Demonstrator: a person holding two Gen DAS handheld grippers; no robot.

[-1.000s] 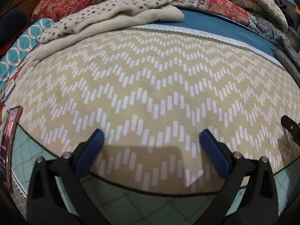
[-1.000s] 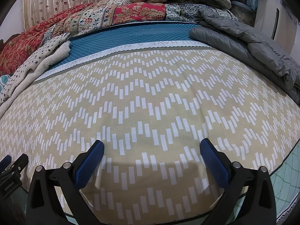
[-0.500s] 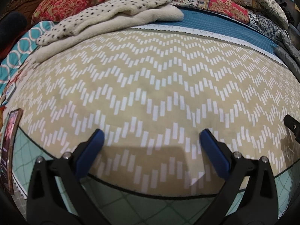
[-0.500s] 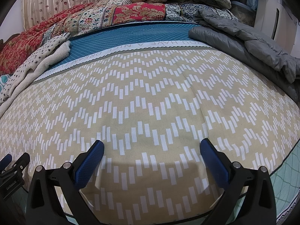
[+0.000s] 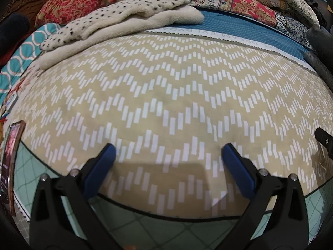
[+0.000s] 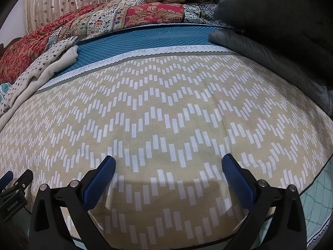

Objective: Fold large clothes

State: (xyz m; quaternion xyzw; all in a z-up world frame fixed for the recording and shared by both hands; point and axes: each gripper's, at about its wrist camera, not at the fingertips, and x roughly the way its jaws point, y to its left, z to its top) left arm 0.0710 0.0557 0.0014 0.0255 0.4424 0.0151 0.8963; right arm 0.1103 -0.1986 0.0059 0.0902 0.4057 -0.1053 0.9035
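We hold the left claw (image 5: 167, 156) and right claw (image 6: 167, 162) side by side above the near hem of the beige chevron cloth (image 5: 177, 95), which lies spread flat across the bed. Both claws stand apart, clamped on nothing. Their spacing along one edge, we judge, prepares a two-point pinch so the cloth lifts evenly for folding.

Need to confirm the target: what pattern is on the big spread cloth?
Beige cloth with white dashed chevron zigzags; clearest in the right wrist view.
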